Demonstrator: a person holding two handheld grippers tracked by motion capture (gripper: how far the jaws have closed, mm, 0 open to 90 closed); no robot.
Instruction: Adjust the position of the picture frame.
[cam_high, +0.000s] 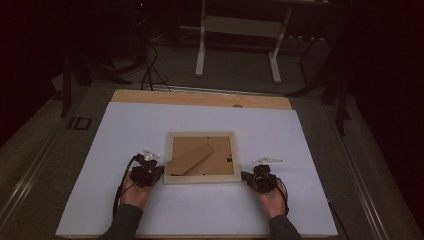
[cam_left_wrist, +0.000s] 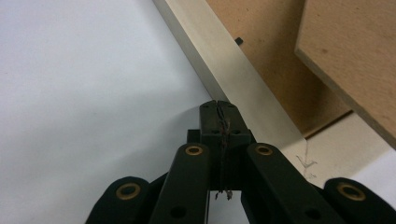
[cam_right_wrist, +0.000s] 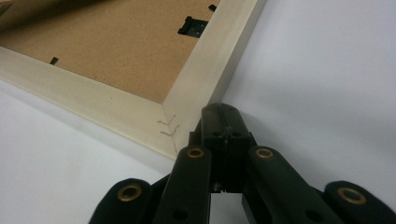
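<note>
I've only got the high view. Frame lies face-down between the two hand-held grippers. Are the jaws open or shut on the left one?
Observer: Shut. In the left gripper view the left hand-held gripper has its jaws pressed together, nothing between them, tips at the outer side of the picture frame.
Operator: And the right?
Observer: Also shut. The right hand-held gripper sits just outside the frame's near corner, where the mitre joint shows a small pencil mark.
Operator: Any hardware on the back I can't make out?
Observer: A black metal hanger clip sits on the backing board at the frame's inner edge.
</note>
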